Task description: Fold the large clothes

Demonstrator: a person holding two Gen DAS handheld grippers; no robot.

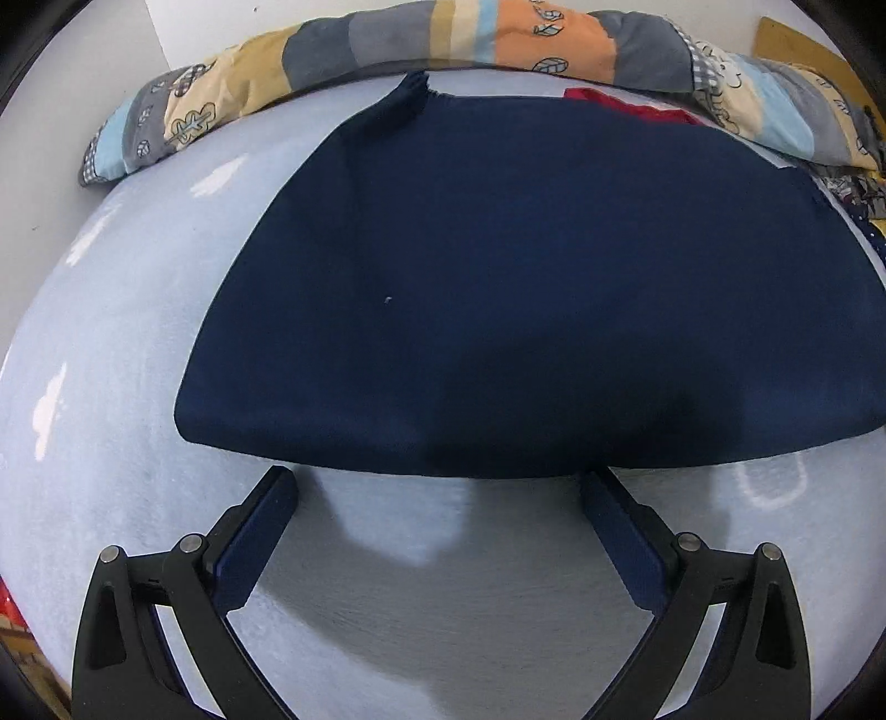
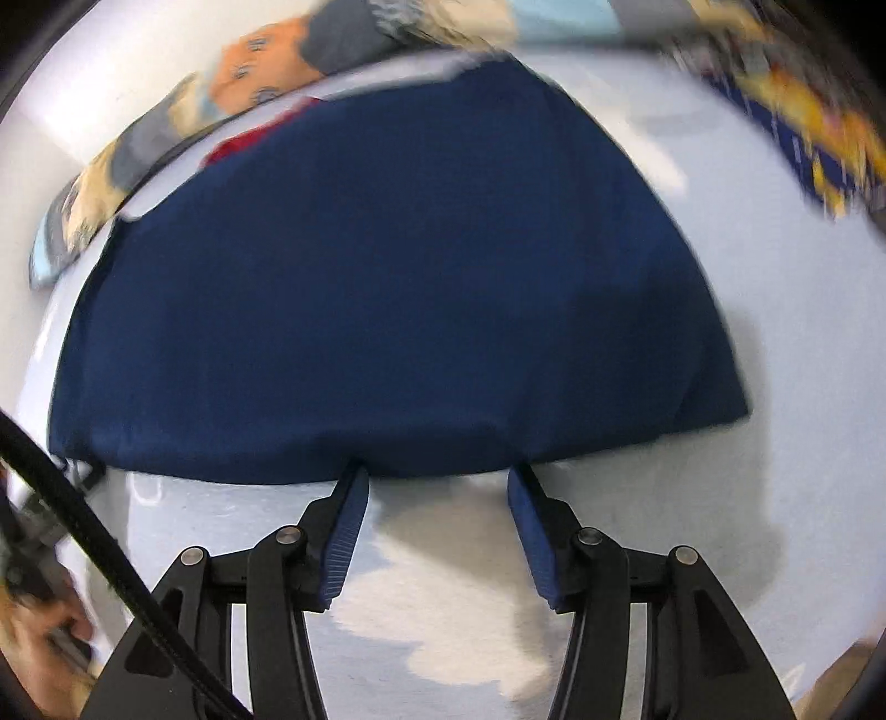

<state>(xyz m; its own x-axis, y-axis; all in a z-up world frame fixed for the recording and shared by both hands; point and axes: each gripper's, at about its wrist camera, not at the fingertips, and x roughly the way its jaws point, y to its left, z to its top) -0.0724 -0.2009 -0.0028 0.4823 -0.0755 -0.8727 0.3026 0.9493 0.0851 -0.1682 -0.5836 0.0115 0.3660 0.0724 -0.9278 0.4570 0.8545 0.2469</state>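
Garment: a large navy blue garment (image 1: 526,288) lies folded flat on a bed, forming a broad panel with a straight near edge and rounded corners.
Where it lies: on the pale blue bedsheet (image 1: 122,387), toward the far side, its far edge near the rolled quilt.
Long axis: in the left wrist view the panel's longer side runs left to right, parallel to its near edge; the fisheye bends the outline, so the true proportions are hard to judge.
Pointing: a narrow ribbed piece (image 1: 410,99) sticks out from the far left corner, pointing away from the camera toward the quilt.
Red fabric: a strip of red cloth (image 1: 631,105) shows just past the garment's far edge.
Quilt: a patchwork quilt (image 1: 354,50) in grey, tan, orange and light blue lies rolled along the far side of the bed.
Left claw: the left claw (image 1: 437,476) is spread wide with nothing between its blue-padded fingers; the tips sit just at the garment's near edge.
Right claw: the right claw (image 2: 437,476) is partly spread and holds nothing; its tips meet the garment's near edge. This view is blurred.
Cable: a black cable (image 2: 99,548) crosses the lower left of the right wrist view.
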